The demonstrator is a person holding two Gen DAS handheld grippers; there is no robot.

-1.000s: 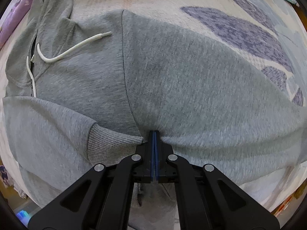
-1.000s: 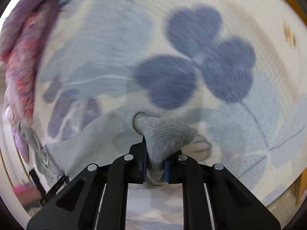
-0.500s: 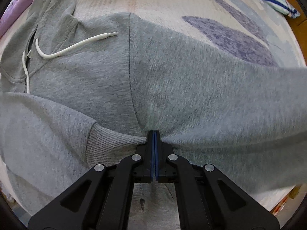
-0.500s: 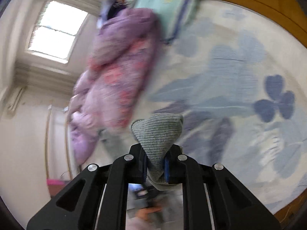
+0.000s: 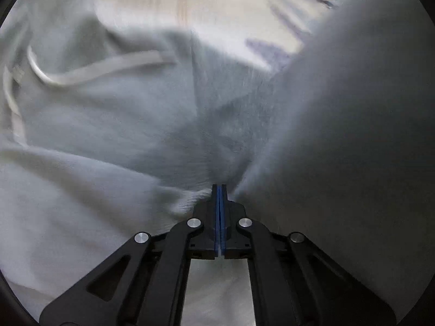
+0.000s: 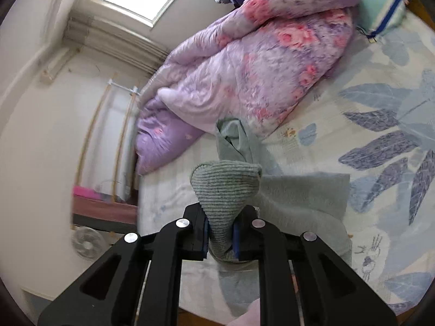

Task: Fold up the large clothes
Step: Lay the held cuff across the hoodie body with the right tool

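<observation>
Grey hoodie [image 5: 114, 125] (one), two tongs [image 5: 219, 190]

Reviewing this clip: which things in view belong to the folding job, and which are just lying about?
Job: grey hoodie; its ribbed cuff, clamped in right gripper; left gripper, shut on hoodie fabric.
Lying about: purple floral quilt, striped pillow, fan.

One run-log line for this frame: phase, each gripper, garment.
phase: sleeve fold | left gripper: shut on hoodie body | right gripper: shut on ribbed cuff, lifted | grey hoodie: on bed sheet
</observation>
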